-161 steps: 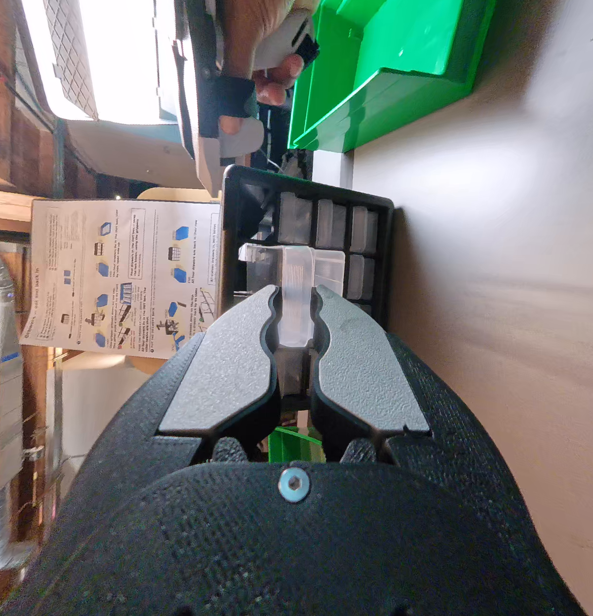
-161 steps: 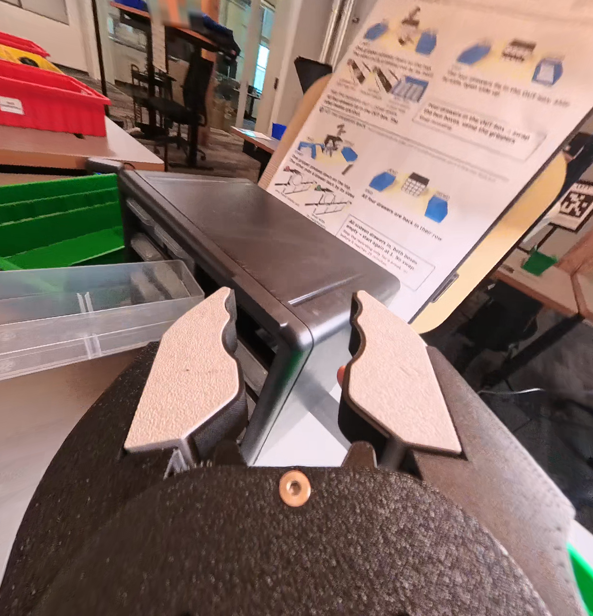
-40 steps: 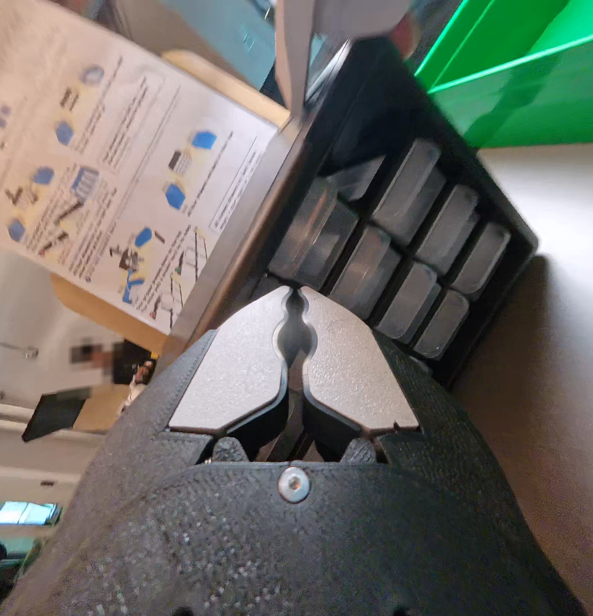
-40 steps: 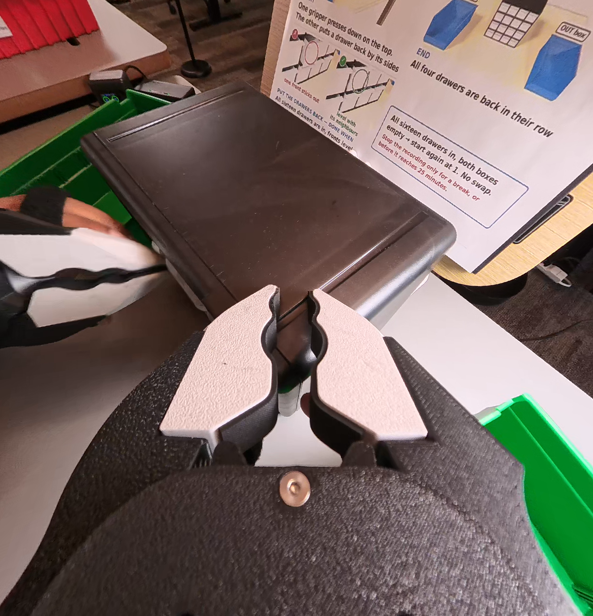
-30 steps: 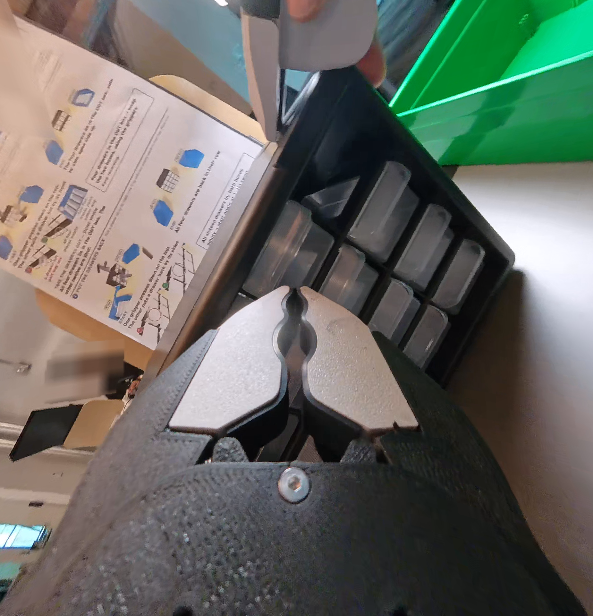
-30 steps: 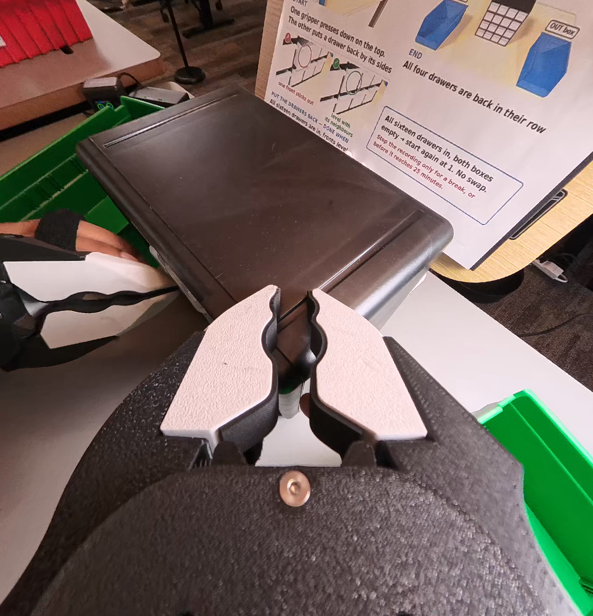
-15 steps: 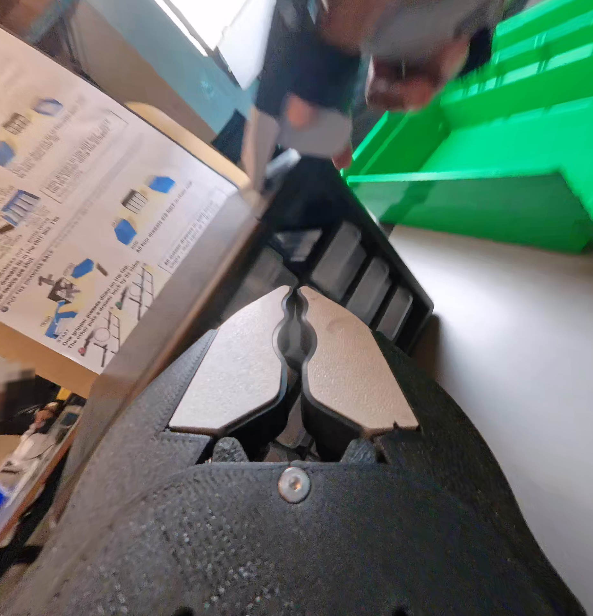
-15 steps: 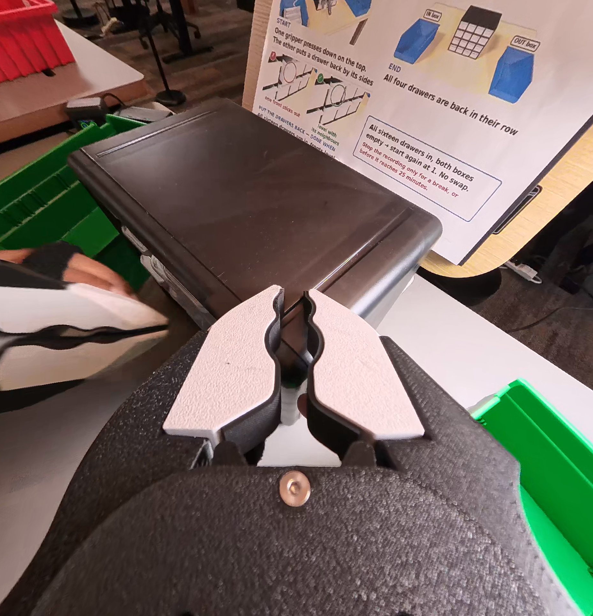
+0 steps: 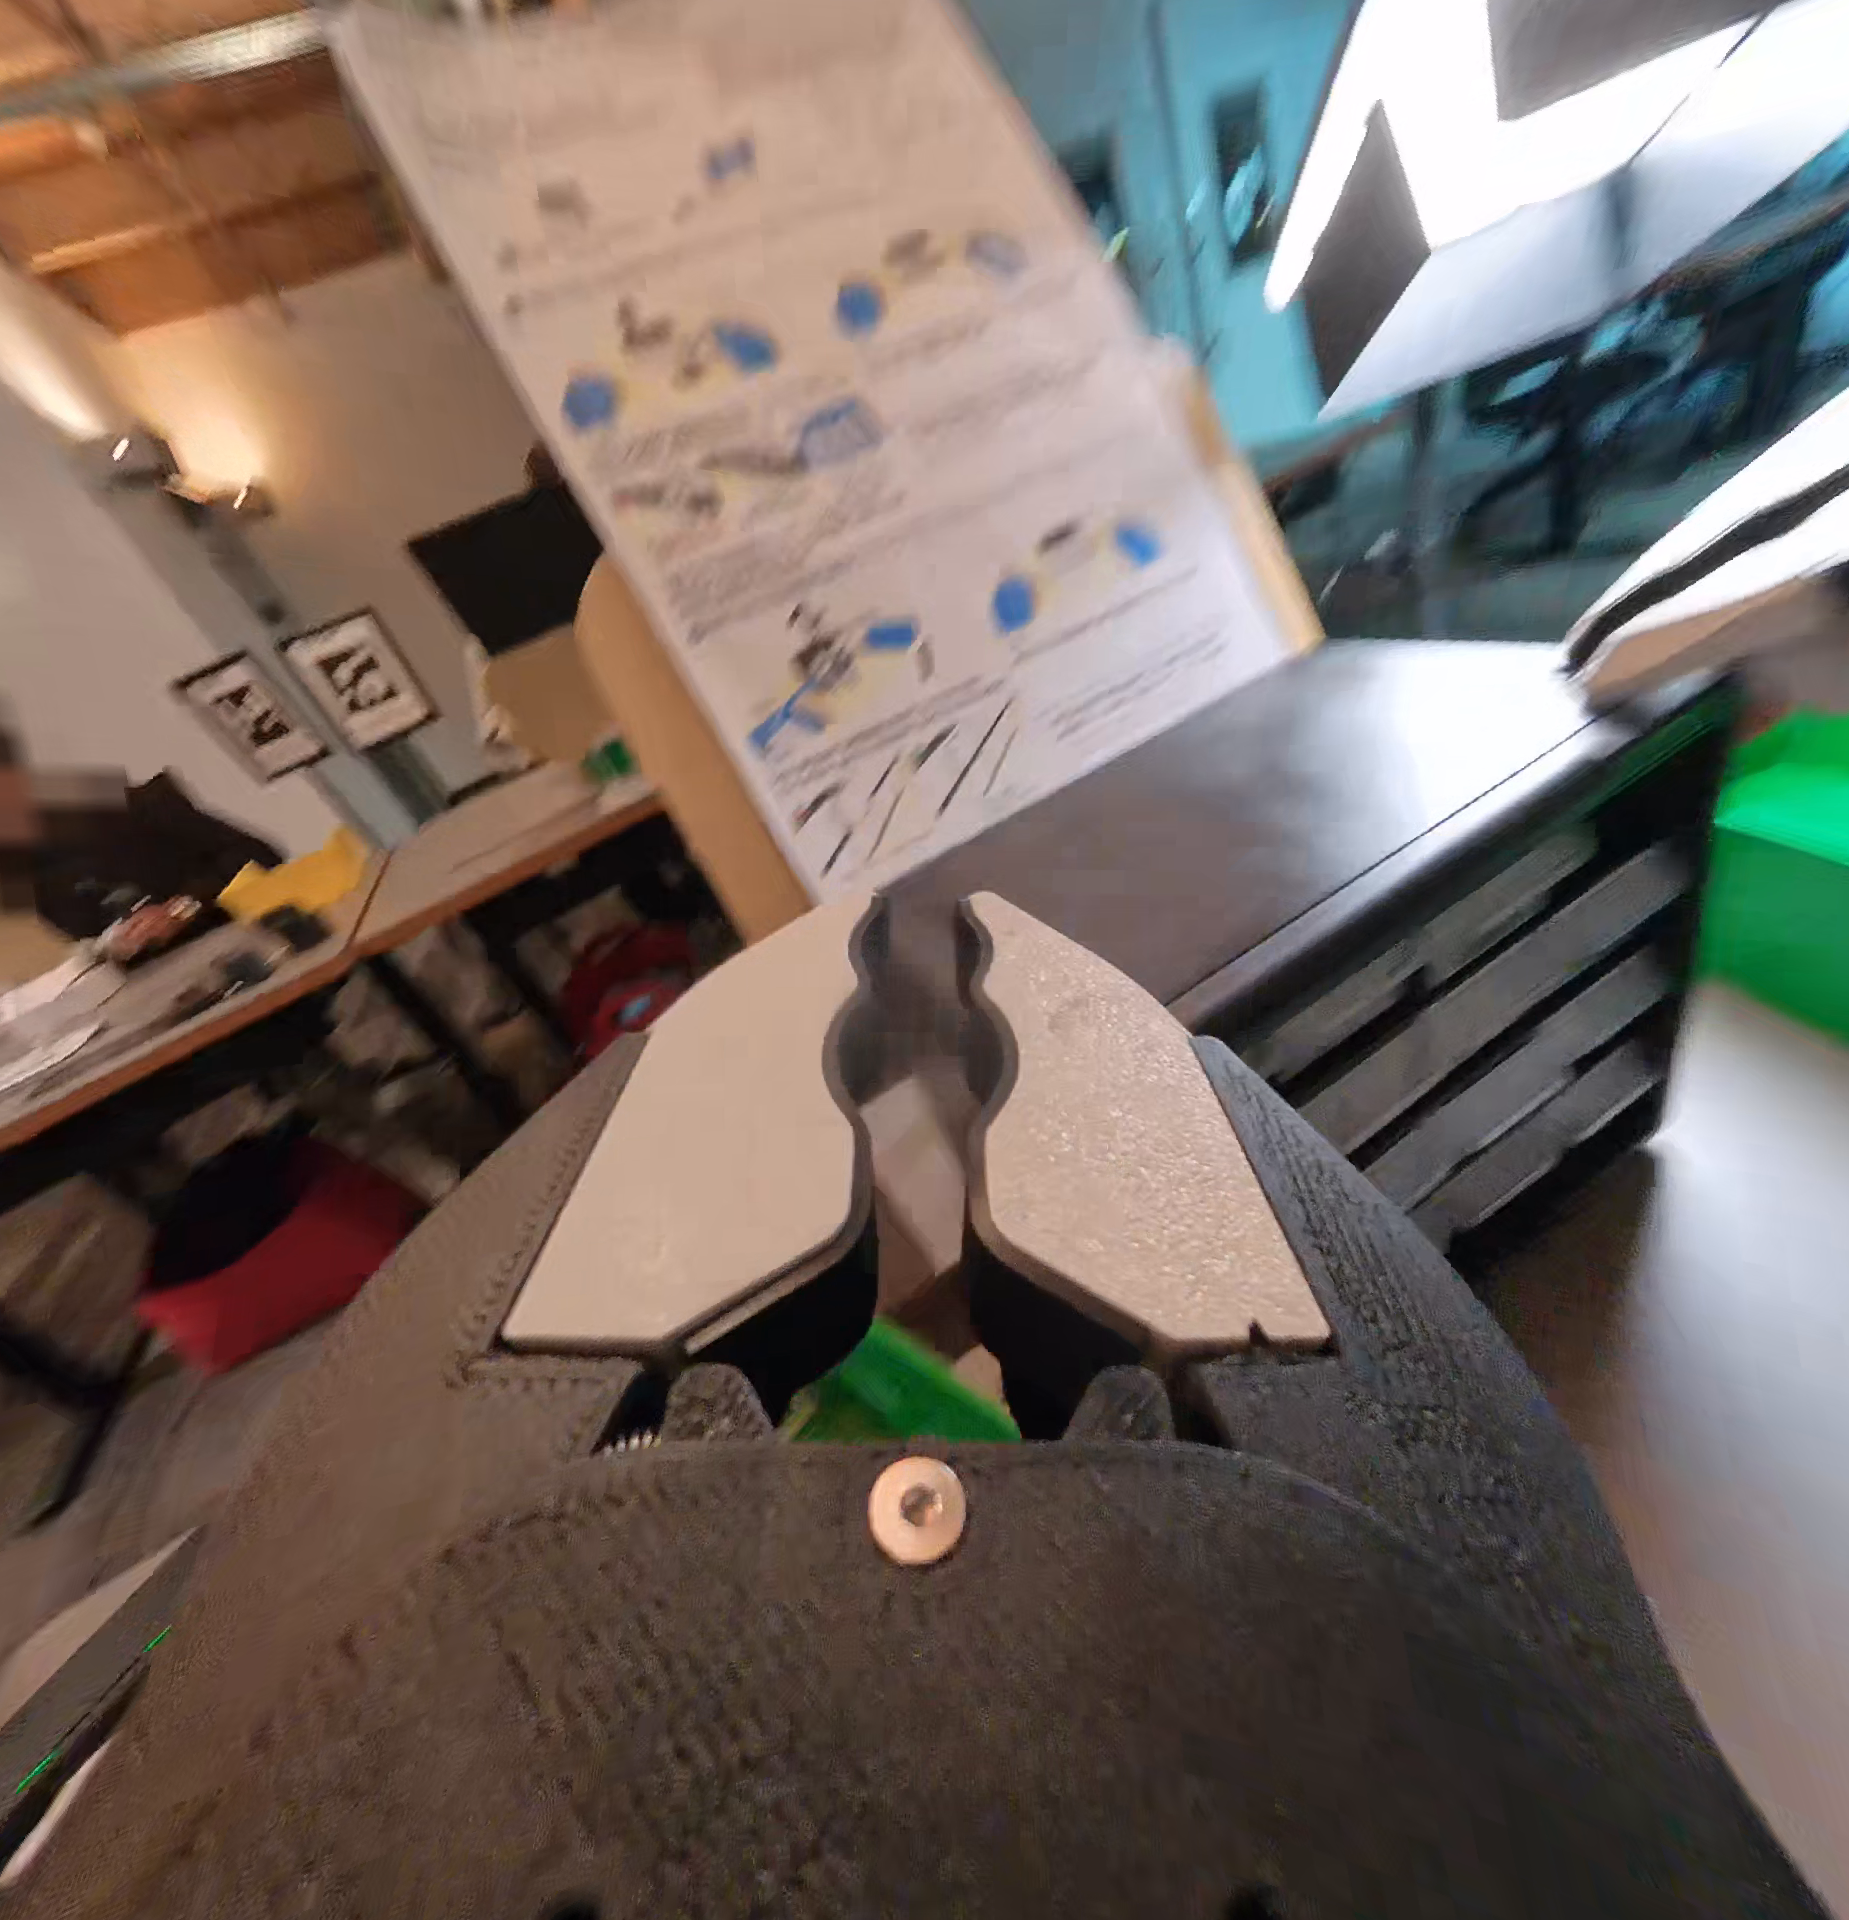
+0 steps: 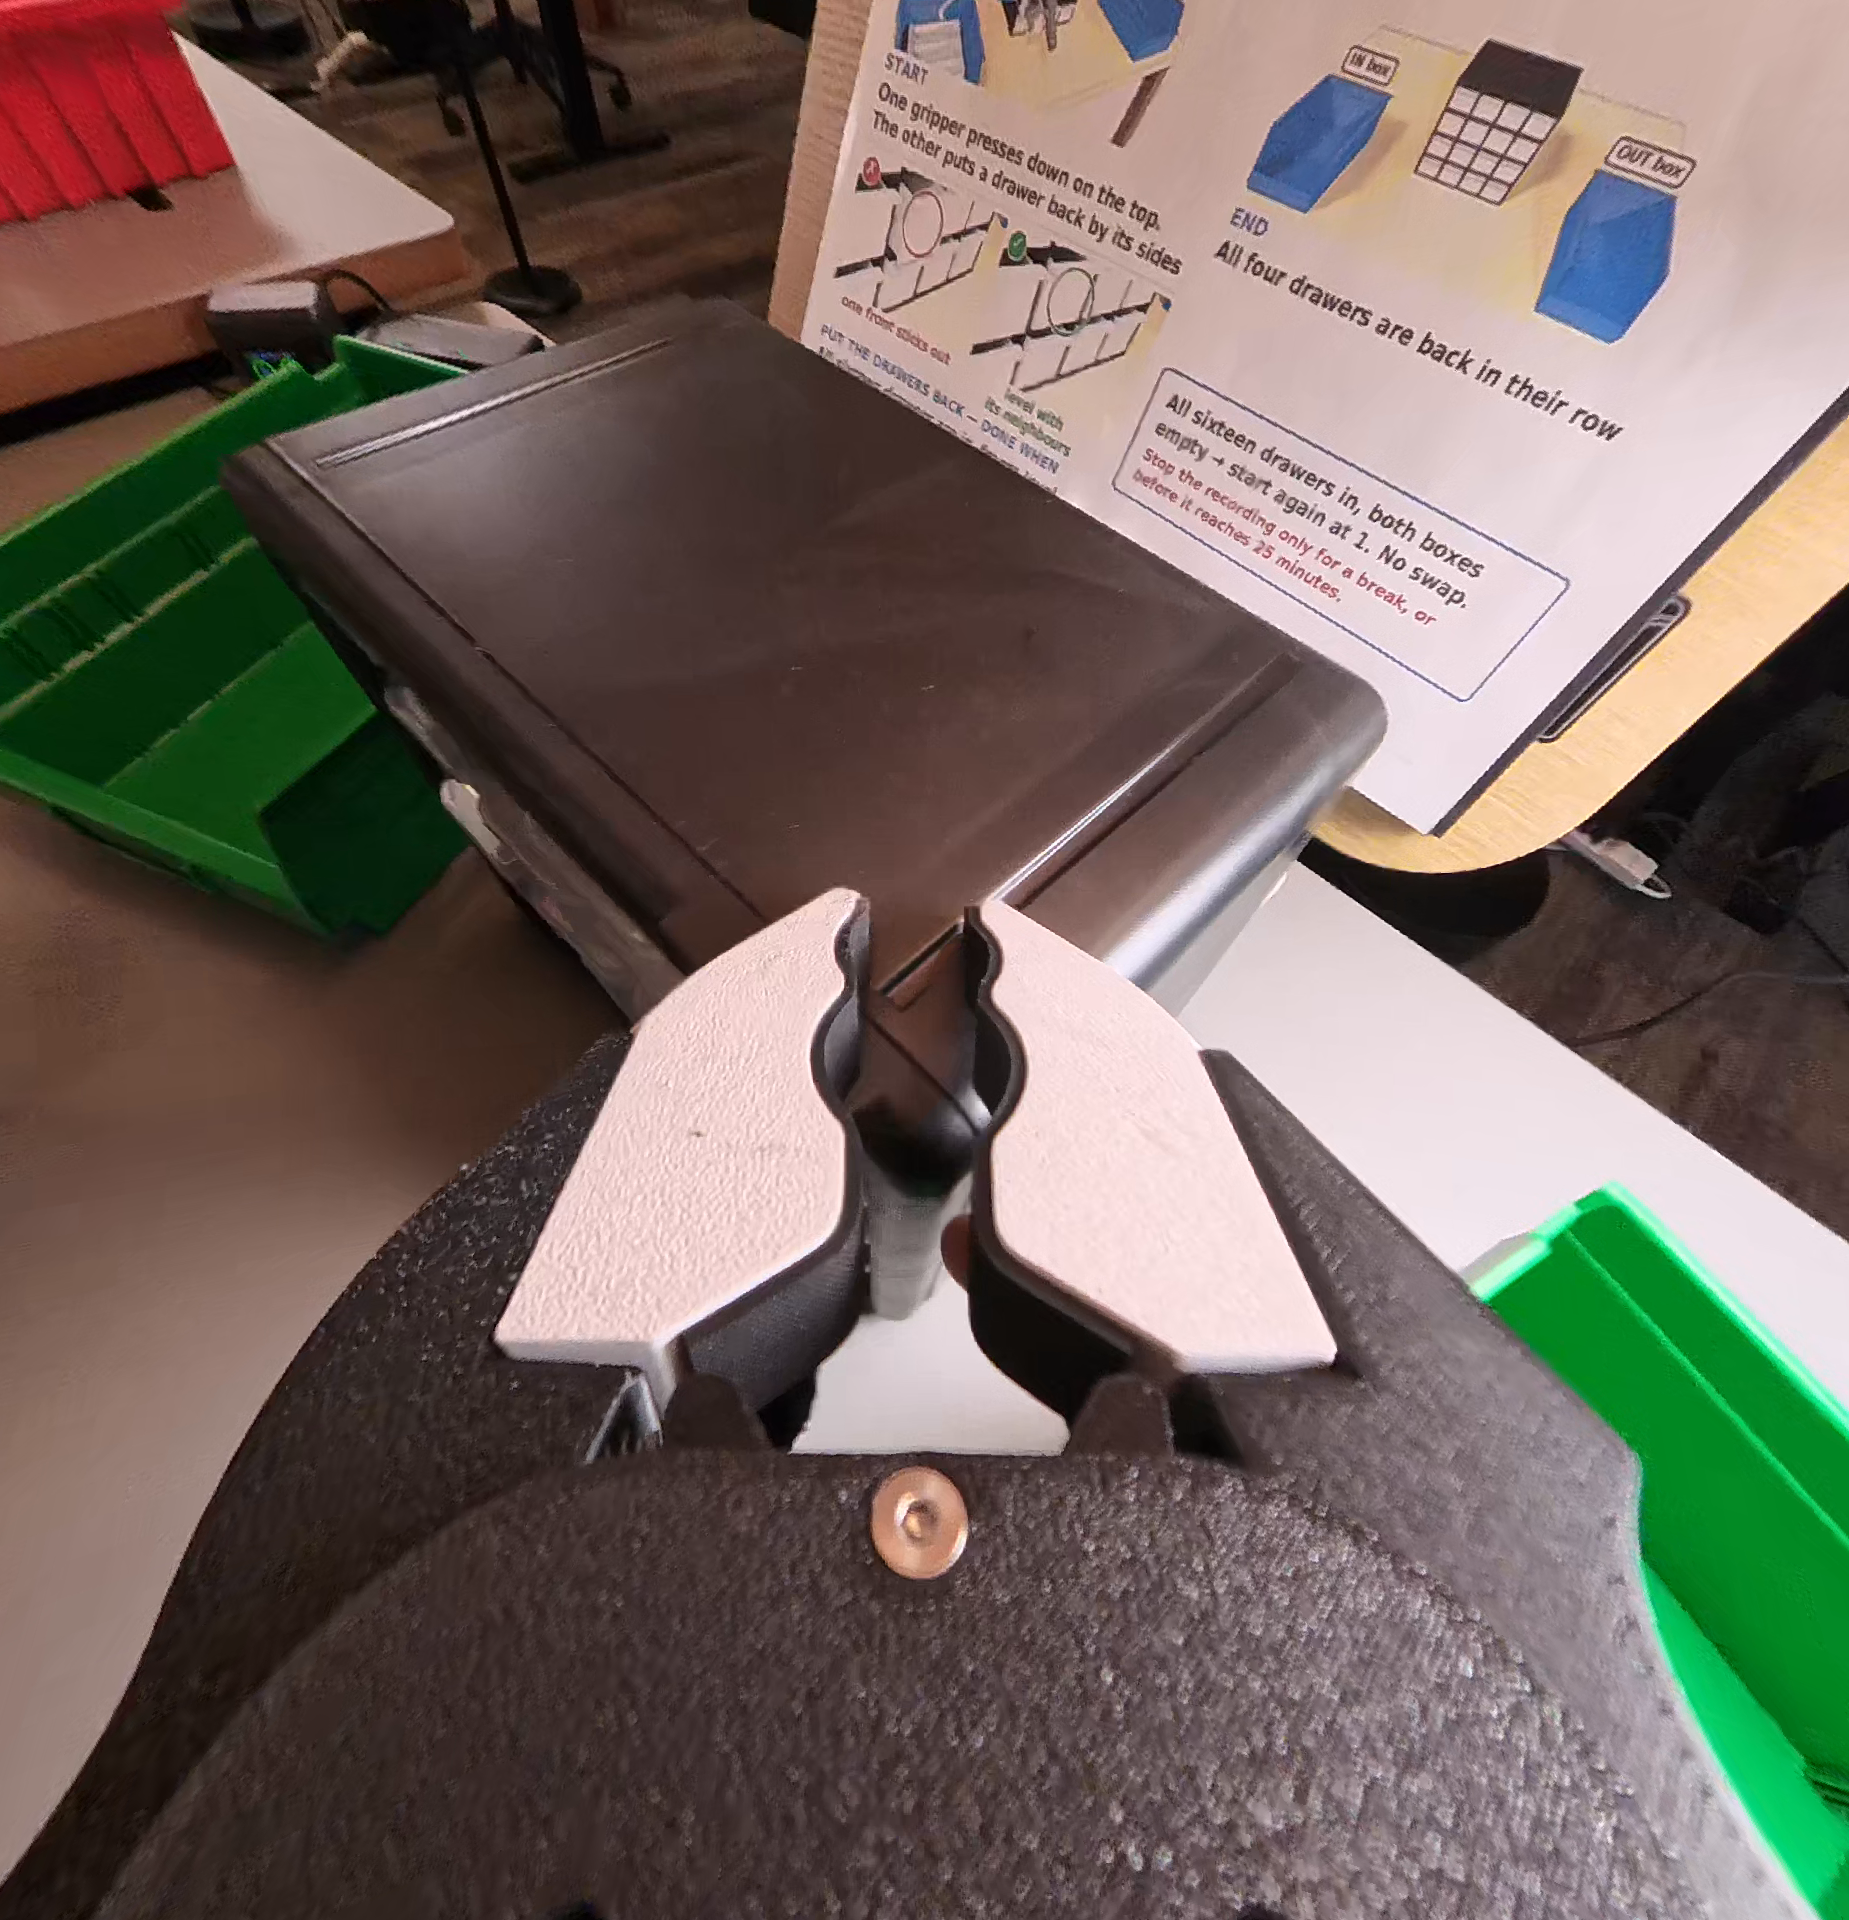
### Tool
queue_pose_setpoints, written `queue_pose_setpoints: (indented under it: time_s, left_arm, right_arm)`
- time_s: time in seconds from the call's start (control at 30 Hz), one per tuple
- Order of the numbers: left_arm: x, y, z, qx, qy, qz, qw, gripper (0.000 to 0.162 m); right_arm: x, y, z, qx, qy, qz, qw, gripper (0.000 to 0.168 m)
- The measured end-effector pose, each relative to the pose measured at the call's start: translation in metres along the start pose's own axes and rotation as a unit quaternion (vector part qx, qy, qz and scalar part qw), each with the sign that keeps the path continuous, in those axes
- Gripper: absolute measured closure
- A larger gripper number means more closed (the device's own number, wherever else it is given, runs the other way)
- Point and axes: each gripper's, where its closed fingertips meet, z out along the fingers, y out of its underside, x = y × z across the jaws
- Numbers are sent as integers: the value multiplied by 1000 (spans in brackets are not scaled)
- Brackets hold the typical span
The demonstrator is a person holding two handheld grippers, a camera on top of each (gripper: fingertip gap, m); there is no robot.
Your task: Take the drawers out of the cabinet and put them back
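The black cabinet (image 9: 1315,790) stands on the table; the left wrist view is blurred and shows its top and the rows of drawers (image 9: 1471,966) in its front. My left gripper (image 9: 922,914) is nearly shut with a narrow gap, holds nothing, and hangs left of the cabinet. My right gripper (image 10: 915,920) is nearly shut and empty, its tips at the cabinet's (image 10: 795,623) near top corner. It also shows in the left wrist view (image 9: 1730,623), resting on the cabinet's far top corner. Only a sliver of the drawer fronts (image 10: 484,831) shows in the right wrist view.
A green bin (image 10: 172,707) stands left of the cabinet and another green bin (image 10: 1678,1455) at the lower right. An instruction poster (image 10: 1315,312) leans behind the cabinet. The grey table (image 10: 172,1143) runs in front. Other desks (image 9: 224,987) stand behind.
My left gripper has swung away from the drawer fronts and rolled upright to the cabinet's left; its fingers have parted slightly. It has left the right wrist view. The right gripper stays on the cabinet.
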Motion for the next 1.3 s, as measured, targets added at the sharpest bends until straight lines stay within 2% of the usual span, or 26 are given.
queue_pose_setpoints:
  time_s: [0.13,0.27,0.37,0.5,0.63,0.73,0.83,0.93,1.1,1.17,1.23,1.3]
  left_arm:
    - [-45,40,-3,-73,-50,28,996,148]
    - [-76,84,-1,-147,-17,-26,989,147]
    - [-101,140,6,-258,6,8,966,140]
    - [-133,217,4,-406,33,102,908,132]
    - [-157,282,-13,-520,65,237,818,128]
    - [-162,316,-29,-577,102,280,760,124]
    - [-163,333,-41,-617,122,280,725,123]
    - [-165,335,-42,-625,124,305,708,134]
    - [-166,334,-44,-635,126,368,667,142]
    - [-163,333,-47,-639,134,371,660,144]
    - [-158,330,-52,-644,143,362,659,158]
    - [-152,326,-57,-642,156,362,658,160]
  right_arm:
    - [-5,2,-6,20,12,-6,1000,143]
    - [-8,3,-8,37,9,1,999,141]
    - [-12,1,-5,45,10,-4,999,145]
    - [-12,0,-5,41,18,-22,999,146]
    - [-11,1,-5,43,7,-22,999,145]
    - [-8,2,-7,45,-6,-14,999,141]
    - [-7,3,-7,43,-21,-16,999,142]
    - [-7,3,-7,27,-30,-24,999,142]
    - [-8,3,-6,-4,-41,-30,999,142]
    - [-8,3,-6,-10,-43,-29,999,142]
    - [-8,3,-6,-15,-42,-29,999,142]
    - [-8,3,-6,-20,-41,-29,999,143]
